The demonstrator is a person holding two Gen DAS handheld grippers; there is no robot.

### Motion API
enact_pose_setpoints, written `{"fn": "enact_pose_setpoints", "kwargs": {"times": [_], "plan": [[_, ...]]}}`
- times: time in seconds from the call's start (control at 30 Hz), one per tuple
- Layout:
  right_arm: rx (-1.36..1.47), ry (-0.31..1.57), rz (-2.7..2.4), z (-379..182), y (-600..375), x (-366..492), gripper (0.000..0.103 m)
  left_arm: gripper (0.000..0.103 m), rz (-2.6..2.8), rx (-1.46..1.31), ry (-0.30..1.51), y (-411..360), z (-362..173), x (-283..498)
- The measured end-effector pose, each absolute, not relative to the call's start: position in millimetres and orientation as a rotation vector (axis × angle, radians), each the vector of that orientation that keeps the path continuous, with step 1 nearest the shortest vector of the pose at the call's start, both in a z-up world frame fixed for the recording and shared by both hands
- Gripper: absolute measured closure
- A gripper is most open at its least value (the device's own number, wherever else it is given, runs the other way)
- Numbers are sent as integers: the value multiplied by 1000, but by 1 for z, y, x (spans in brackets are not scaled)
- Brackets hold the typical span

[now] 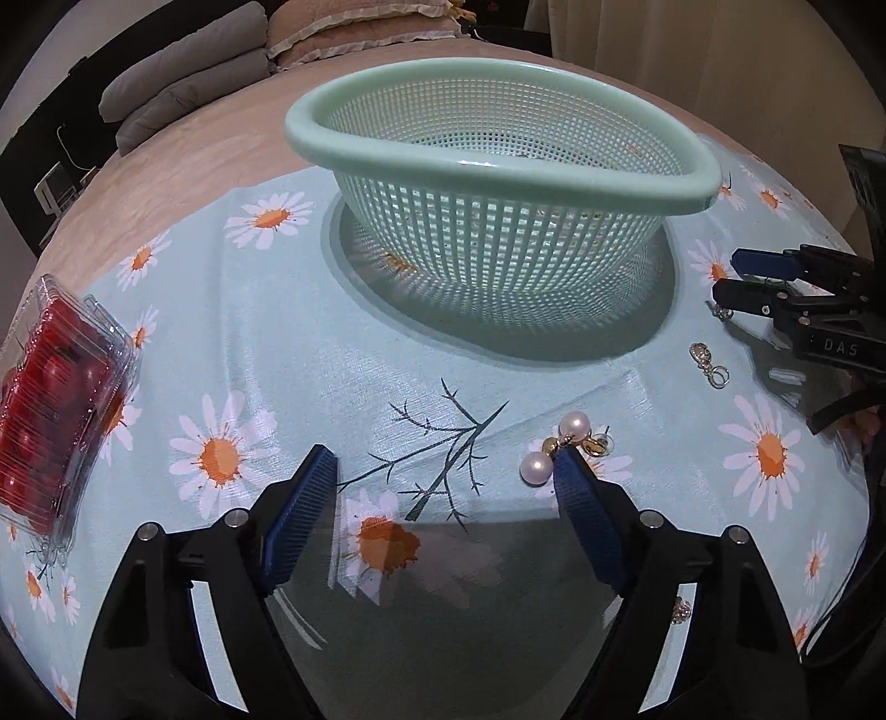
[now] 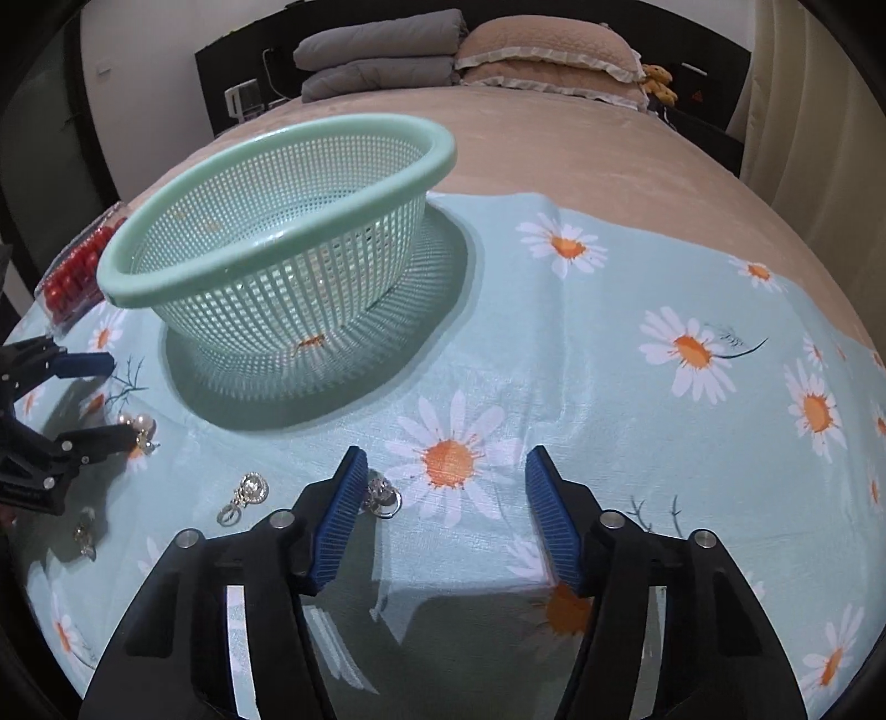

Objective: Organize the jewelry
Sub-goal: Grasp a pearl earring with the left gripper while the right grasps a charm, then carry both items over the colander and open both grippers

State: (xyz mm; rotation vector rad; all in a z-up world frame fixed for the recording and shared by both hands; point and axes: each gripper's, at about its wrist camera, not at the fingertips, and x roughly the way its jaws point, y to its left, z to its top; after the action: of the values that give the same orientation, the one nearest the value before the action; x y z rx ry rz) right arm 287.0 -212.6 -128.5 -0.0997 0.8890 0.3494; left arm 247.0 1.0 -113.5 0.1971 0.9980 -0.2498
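A green mesh basket (image 1: 554, 183) (image 2: 166, 282) stands on the daisy cloth. My left gripper (image 1: 446, 459) is open and empty; its right finger tip touches a pair of pearl earrings (image 1: 573, 426), which also show in the right wrist view (image 2: 141, 425). A silver charm with a ring (image 1: 706, 360) (image 2: 246, 493) lies further right. My right gripper (image 2: 443, 462) is open; a silver ring piece (image 2: 382, 495) lies just inside its left finger. Another silver piece (image 2: 86, 531) lies at the left. The right gripper also shows from the left wrist (image 1: 731, 274).
A clear box of red tomatoes (image 1: 50, 415) (image 2: 72, 271) sits at the cloth's left edge. The cloth (image 2: 609, 360) lies on a beige bed (image 2: 554, 144) with folded grey blankets (image 2: 382, 55) and a pillow (image 2: 548, 50) at the back.
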Motion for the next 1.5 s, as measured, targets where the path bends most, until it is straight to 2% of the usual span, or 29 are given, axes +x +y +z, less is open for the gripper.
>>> {"fn": "enact_pose_setpoints", "kwargs": {"times": [0.03,0.07,0.1,0.13,0.2,0.23,0.27,0.7,1.0,1.3,1.5], "plan": [[-99,888,361,-130,-211,286,64,34,-254,205,985,-1,-113,246],[-101,885,375,-130,-209,285,69,41,-263,215,978,-3,-114,245],[-97,889,403,-130,-206,284,80,46,-274,221,972,-6,-113,244],[-95,895,430,-130,-204,283,89,55,-284,224,970,-9,-113,242],[-130,906,451,-132,-196,279,91,73,-307,228,975,-12,-113,239],[-155,899,450,-132,-192,276,94,87,-323,222,982,-15,-112,237],[-159,900,453,-131,-191,275,94,91,-328,218,987,-16,-112,236],[-153,874,464,-106,-207,246,95,91,-301,141,1076,8,-95,220],[-192,760,435,-47,-224,246,95,91,-224,204,1024,30,-47,216],[-235,629,413,21,-227,267,95,91,-224,221,940,28,14,244],[-212,567,444,48,-214,287,95,91,-236,236,906,12,34,272]]}}
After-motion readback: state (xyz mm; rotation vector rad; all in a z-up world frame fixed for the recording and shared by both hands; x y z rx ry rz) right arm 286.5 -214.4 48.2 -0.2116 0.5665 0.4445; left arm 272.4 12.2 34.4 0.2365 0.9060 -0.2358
